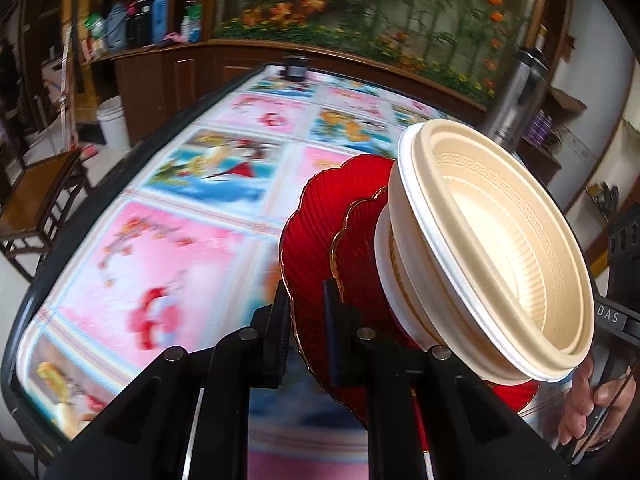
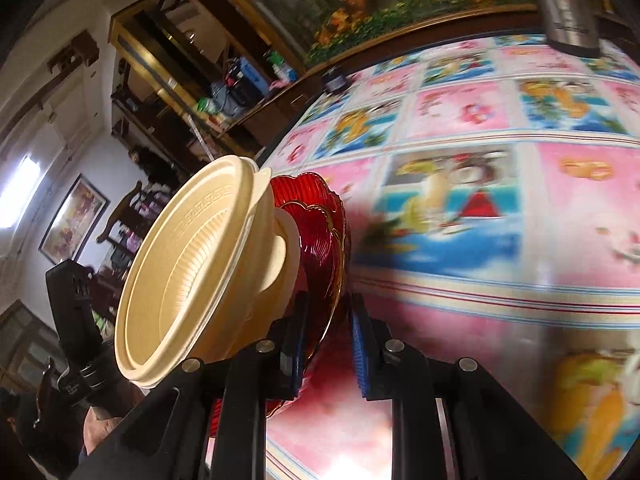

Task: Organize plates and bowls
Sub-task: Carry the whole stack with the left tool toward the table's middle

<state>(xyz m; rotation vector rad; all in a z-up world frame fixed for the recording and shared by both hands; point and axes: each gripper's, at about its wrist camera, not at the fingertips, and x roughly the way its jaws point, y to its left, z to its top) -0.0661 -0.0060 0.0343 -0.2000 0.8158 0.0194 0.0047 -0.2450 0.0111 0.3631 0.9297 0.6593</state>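
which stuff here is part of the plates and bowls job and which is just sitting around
Part of the job:
- red plates
- cream bowls
- left tongs
- right tongs

Just lying about:
- steel flask
- dark jar
- white bucket
- wooden chair

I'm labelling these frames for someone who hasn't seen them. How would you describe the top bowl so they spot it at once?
Above the picture-tiled tablecloth, the two grippers carry a tilted stack of dishes by its red plates. The top bowl is nearest the camera, nested in a whiter one. It alone is cream, with a ribbed inside and an embossed key-pattern band below the rim.
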